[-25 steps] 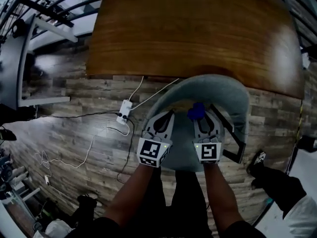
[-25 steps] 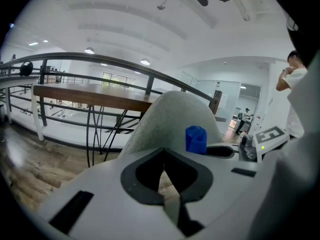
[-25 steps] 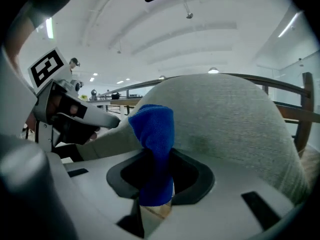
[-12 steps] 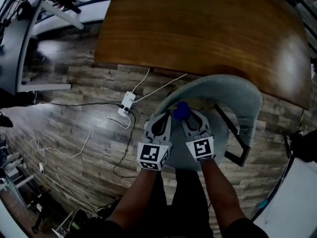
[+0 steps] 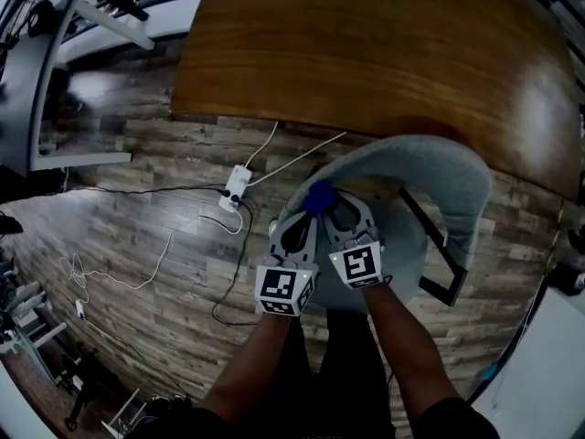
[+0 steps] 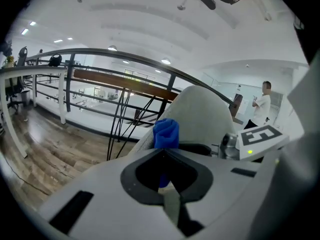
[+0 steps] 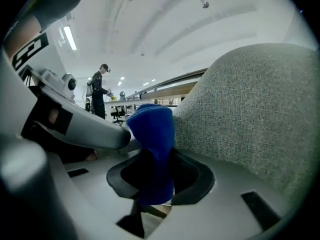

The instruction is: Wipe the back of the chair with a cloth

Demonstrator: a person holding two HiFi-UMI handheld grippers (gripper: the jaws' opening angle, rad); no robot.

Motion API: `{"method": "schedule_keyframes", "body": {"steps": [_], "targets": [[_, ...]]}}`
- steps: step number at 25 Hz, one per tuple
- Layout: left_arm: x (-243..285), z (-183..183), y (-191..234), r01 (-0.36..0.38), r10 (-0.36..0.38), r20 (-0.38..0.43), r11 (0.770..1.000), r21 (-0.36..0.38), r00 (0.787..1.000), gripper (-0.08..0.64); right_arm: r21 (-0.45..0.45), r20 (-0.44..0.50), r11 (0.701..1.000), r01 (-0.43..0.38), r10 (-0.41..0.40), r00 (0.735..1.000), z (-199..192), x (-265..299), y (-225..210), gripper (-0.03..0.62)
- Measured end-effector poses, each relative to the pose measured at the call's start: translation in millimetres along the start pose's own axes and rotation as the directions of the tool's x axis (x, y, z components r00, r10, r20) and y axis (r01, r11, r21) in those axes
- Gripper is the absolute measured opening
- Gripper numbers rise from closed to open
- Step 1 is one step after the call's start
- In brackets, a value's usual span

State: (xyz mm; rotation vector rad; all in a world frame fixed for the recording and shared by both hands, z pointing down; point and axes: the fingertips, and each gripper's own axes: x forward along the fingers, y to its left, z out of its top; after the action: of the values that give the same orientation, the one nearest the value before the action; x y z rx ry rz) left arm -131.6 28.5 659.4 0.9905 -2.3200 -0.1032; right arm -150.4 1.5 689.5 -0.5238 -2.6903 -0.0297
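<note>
the right gripper (image 7: pixel 149 156) was clamped on a bunched blue cloth (image 7: pixel 150 129), which stood out past its tips toward 12 o'clock, its long axis along the jaws. the curved grey fabric chair back (image 7: pixel 250 114) touched it at 3 o'clock. the left gripper (image 6: pixel 163 150), jaws together and empty, sat just beside at 9 o'clock. in the head view, the wooden table (image 5: pixel 366 44) edge lay at 12 o'clock, with open plank floor (image 5: pixel 137 236) at 9.

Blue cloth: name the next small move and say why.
Probably press the blue cloth against the chair back and begin a stroke along it. The right hand-held gripper is shut on the cloth, which sits right beside the grey fabric, but firm contact between them isn't clear from these views.
</note>
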Motion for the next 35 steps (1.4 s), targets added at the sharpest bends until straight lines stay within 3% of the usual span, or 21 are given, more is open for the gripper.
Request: {"method": "schedule_keyframes", "body": {"steps": [9, 20, 27, 35], "targets": [[13, 3, -6, 0.031, -0.030, -0.022, 0.998, 0.048, 0.999, 0.008, 0.028, 0.021, 0.994, 0.106, -0.107, 0.994, -1, -2, -33, 0.103], [49, 7, -26, 0.142, -0.138, -0.045, 0.982, 0.126, 0.989, 0.008, 0.091, 0.001, 0.963, 0.252, -0.253, 0.967, -18, -11, -76, 0.104], [70, 9, -46, 0.204, -0.196, -0.070, 0.966, 0.158, 0.978, 0.008, 0.151, -0.026, 0.920, 0.362, -0.363, 0.931, -31, -27, -110, 0.103], [87, 7, -64, 0.266, -0.251, -0.097, 0.942, 0.204, 0.963, 0.008, 0.184, -0.088, 0.836, 0.517, -0.510, 0.856, -50, -61, -149, 0.104]]}}
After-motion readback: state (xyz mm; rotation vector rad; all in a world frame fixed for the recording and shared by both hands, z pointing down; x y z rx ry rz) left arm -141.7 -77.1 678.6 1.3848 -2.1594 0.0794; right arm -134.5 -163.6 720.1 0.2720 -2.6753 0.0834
